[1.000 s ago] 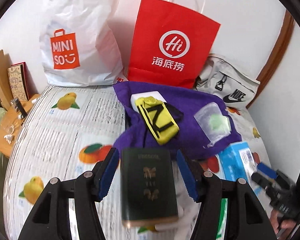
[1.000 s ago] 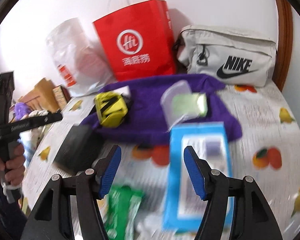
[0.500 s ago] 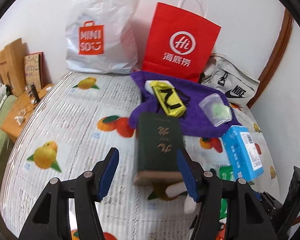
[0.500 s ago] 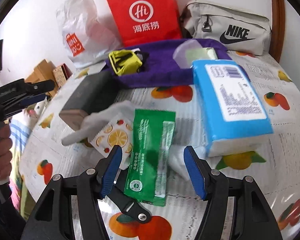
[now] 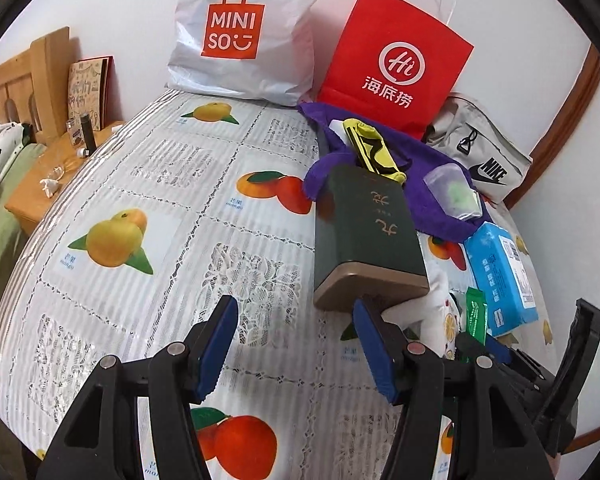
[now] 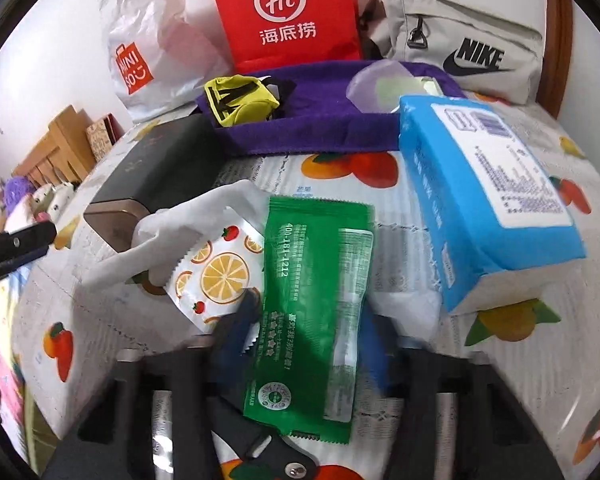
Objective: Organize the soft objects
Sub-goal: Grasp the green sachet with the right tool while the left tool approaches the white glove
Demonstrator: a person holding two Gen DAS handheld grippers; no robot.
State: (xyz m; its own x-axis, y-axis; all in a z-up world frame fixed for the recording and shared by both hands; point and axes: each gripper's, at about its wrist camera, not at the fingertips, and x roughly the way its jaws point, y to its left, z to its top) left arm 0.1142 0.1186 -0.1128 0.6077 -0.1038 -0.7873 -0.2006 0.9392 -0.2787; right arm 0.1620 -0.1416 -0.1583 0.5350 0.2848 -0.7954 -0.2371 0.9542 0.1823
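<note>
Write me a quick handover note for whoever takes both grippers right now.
Left gripper: open, empty, above the tablecloth beside the dark green box.
Right gripper: jaws closing, with the green packet between them; firm grip not confirmed.
Nearby: fruit-print sachet and white cloth on one side of the packet, blue tissue pack on the other; yellow-black pouch on the purple cloth behind.
Done: nothing clearly put away yet.
Left: finish the grasp, then sort the remaining soft items.
</note>
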